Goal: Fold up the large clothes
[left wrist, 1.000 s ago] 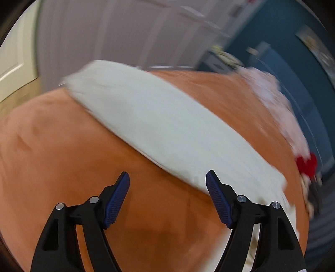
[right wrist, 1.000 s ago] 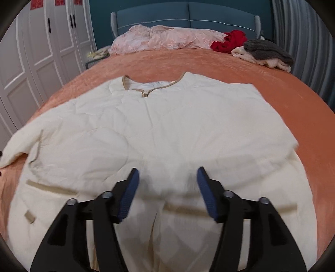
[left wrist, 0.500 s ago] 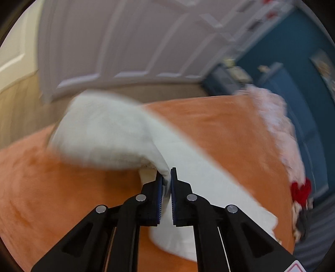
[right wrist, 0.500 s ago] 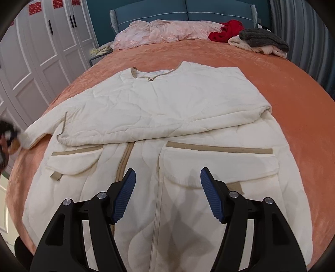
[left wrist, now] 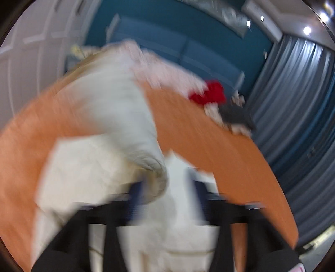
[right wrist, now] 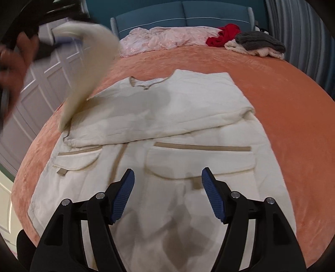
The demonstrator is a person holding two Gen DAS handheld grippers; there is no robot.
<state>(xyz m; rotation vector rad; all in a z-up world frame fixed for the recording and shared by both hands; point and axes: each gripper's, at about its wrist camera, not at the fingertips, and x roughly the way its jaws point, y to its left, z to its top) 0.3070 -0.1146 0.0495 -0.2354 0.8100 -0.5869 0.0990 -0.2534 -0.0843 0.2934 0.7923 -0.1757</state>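
- The cream quilted jacket with tan trim (right wrist: 159, 117) lies flat, front up, on the orange velvety bedspread (right wrist: 289, 108), its collar at the far end from me and its hem nearest
- One long cream sleeve (right wrist: 167, 127) lies folded across the jacket's chest, just above the two tan-edged pockets
- The other cream sleeve (right wrist: 90, 62) is lifted off the jacket's left shoulder and arcs up through the air to my left gripper (right wrist: 60, 39), high above the jacket's left side
- The left wrist view is badly smeared: the sleeve's cuff sits at the blue pads, which look somewhat apart, so I cannot tell whether that gripper has the cloth pinched
- My right gripper (right wrist: 168, 196) hangs over the jacket's lower half, spread wide, with nothing between its blue ribbed pads (right wrist: 123, 196)
- Beyond the jacket's collar a crumpled pale pink garment (right wrist: 167, 39) lies along the blue padded headboard (right wrist: 188, 12)
- To the right of that, well apart from the jacket, sit a red cloth (right wrist: 224, 34) and a dark grey knit on a pale folded pile (right wrist: 259, 41)
- White panelled wardrobe doors (right wrist: 52, 83) stand off the jacket's left side
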